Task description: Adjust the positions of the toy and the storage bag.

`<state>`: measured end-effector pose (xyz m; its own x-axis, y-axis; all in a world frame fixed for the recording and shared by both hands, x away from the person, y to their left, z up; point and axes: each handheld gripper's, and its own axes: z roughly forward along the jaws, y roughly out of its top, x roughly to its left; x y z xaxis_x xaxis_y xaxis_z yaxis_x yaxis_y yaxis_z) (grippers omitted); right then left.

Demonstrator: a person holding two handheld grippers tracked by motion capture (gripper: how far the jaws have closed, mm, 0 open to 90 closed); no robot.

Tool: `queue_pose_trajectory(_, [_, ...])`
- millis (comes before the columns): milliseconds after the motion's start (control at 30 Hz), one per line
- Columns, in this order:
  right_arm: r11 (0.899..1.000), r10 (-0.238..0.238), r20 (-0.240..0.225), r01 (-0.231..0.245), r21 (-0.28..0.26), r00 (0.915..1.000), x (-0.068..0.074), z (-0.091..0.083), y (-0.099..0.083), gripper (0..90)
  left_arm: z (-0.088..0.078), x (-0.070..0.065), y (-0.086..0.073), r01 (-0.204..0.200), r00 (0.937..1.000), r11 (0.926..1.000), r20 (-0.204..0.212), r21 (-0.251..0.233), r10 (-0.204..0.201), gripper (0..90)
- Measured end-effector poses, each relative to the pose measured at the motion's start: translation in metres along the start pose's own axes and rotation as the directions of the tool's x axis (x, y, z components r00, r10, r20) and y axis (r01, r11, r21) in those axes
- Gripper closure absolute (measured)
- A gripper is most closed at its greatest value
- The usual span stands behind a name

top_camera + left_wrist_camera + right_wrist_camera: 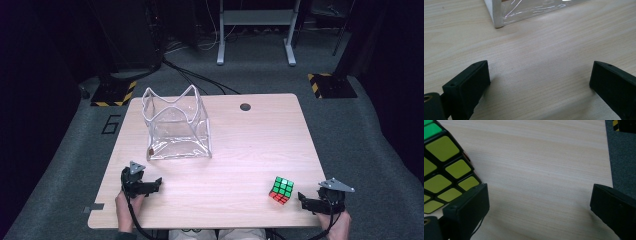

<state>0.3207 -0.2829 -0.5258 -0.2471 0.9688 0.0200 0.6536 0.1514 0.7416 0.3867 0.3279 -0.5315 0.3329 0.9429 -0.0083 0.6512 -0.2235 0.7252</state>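
Note:
A scrambled puzzle cube (pixel 281 190), green on top and red on its near side, rests on the wooden table (pixel 250 145) at the front right. My right gripper (pixel 303 201) lies just to its right, open. In the right gripper view the cube (pixel 444 170) shows yellow stickers and sits outside the left jaw, with bare wood at the gripper (pixel 539 202) between the jaws. A clear plastic box (pixel 177 127) with a wavy rim stands at the back left. My left gripper (pixel 157 184) rests in front of it, open (pixel 539 82), and the box's corner (pixel 499 15) lies ahead.
The table's right edge and grey carpet (pixel 624 157) lie close beside my right gripper. A cable hole (pixel 245 107) sits at the table's far edge. Yellow-black striped bases (pixel 114 93) (pixel 332 85) and a white stand (pixel 255 30) are on the floor beyond.

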Motion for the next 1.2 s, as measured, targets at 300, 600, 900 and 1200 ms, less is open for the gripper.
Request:
queue_pose_trajectory(300, [0.997, -0.032, -0.036, 0.03, -0.068, 0.9988, 0.011, -0.021, 0.017, 1.8, 0.0, 0.0, 0.0, 0.0, 1.0, 1.0, 0.0, 0.0, 0.0, 2.7])
queue_pose_trajectory(600, [0.988, -0.087, -0.089, 0.074, -0.135, 0.9922, 0.03, -0.036, 0.035, 1.6, 0.0, 0.0, 0.0, 0.0, 1.0, 1.0, 0.0, 0.0, 0.0, 2.7])
queue_pose_trajectory(900, [0.981, -0.135, -0.165, 0.109, -0.16, 0.9769, 0.051, -0.03, 0.044, 1.8, 0.0, 0.0, 0.0, 0.001, 1.0, 1.0, -0.002, 0.0, -0.001, 2.7])
queue_pose_trajectory(1200, [0.985, -0.147, -0.228, 0.121, -0.124, 0.9625, 0.063, -0.007, 0.043, 2.0, 0.0, 0.0, 0.0, 0.001, 1.0, 1.0, -0.001, 0.0, -0.001, 2.8])
